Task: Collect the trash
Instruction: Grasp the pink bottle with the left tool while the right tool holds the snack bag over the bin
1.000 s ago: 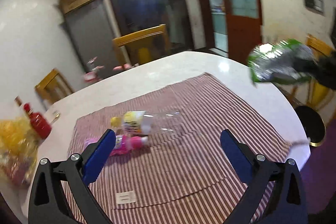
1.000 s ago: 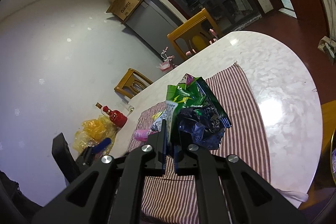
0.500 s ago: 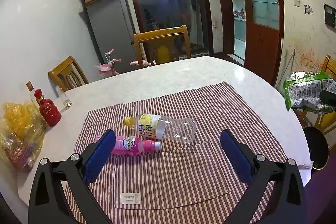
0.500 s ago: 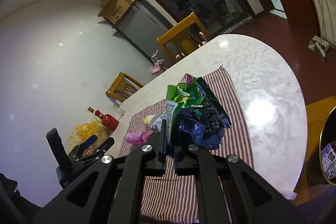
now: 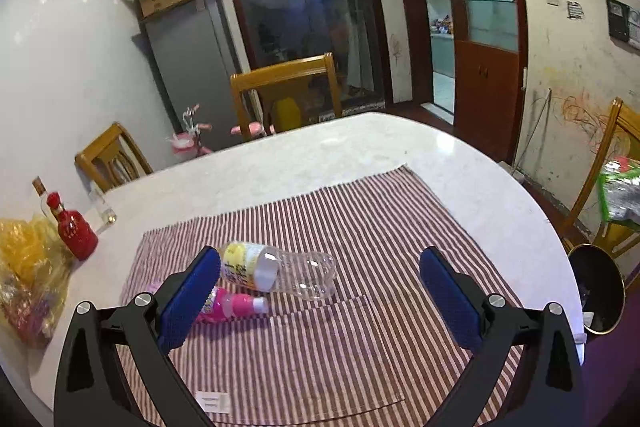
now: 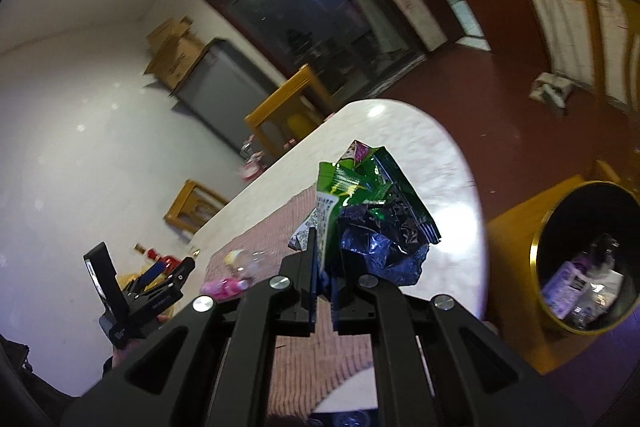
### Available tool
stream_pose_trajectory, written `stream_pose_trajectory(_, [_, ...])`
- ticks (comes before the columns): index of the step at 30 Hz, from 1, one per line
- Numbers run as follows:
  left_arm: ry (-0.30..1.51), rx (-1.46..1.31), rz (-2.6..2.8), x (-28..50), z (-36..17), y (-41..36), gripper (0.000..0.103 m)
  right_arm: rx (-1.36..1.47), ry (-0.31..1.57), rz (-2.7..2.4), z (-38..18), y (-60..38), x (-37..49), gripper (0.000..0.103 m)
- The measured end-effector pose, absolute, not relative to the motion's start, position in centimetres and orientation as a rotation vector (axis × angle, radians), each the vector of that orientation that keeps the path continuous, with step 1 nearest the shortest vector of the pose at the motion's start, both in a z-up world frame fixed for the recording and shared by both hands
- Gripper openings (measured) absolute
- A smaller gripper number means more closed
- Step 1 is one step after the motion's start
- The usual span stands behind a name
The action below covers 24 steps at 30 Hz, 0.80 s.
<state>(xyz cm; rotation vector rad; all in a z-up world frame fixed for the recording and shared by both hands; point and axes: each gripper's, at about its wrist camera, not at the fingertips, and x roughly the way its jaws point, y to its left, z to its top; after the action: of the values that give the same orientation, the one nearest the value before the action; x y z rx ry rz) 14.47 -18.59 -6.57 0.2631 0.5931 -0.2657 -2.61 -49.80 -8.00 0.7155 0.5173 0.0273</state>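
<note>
My right gripper (image 6: 325, 267) is shut on a crumpled green snack bag (image 6: 360, 203), held in the air past the table's right edge; the bag also shows in the left wrist view (image 5: 620, 191). A black bin with a gold rim (image 6: 584, 259) stands on the floor to the right, with trash inside; it also shows in the left wrist view (image 5: 596, 291). My left gripper (image 5: 320, 287) is open and empty above the striped cloth (image 5: 360, 227). A clear bottle with a yellow label (image 5: 276, 269) and a pink bottle (image 5: 230, 307) lie on the cloth just beyond its left finger.
A round white marble table (image 5: 360, 143) carries the cloth. A red bottle (image 5: 74, 231) and a yellow plastic bag (image 5: 28, 267) sit at its left edge. Wooden chairs (image 5: 288, 99) stand around it; one (image 5: 616, 155) is by the bin.
My right gripper has carried the snack bag right and away from the table, bringing the bin into its view. My left gripper has moved closer to the two bottles.
</note>
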Motion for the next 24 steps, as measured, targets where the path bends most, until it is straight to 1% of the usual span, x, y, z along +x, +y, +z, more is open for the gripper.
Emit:
stream_pose_trajectory(3, [0.669,0.262,-0.234,17.1,-8.6,-18.0,0.097,0.733,0.510,-0.012,-8.7,-51.1,-3.9,0.006])
stream_pose_trajectory(5, [0.721,0.234,-0.196,19.2,-9.3,-16.3,0.097,0.739,0.506,-0.020,-8.7,-51.3,-3.9,0.006])
stream_pose_trajectory(8, [0.833,0.073,-0.020,23.1,-10.0,-9.6,0.097,0.741,0.500,-0.017,-8.9,-51.3,-4.0,0.006])
stream_pose_trajectory(11, [0.973,-0.063,0.157,25.7,-12.8,-3.6,0.097,0.757,0.508,-0.011,-9.8,-51.4,-3.4,0.006])
stream_pose_trajectory(15, [1.122,-0.285,0.241,28.1,-17.2,0.2,0.097,0.764,0.537,0.020,-10.4,-50.6,-2.1,0.006])
stream_pose_trajectory(19, [1.129,-0.357,0.296,30.3,-18.6,0.4,0.097,0.754,0.547,0.039,-10.4,-50.1,-1.4,0.006])
stream_pose_trajectory(24, [1.153,-0.384,0.404,33.4,-19.9,0.9,0.097,0.754,0.554,0.035,-10.4,-50.0,-1.1,0.006])
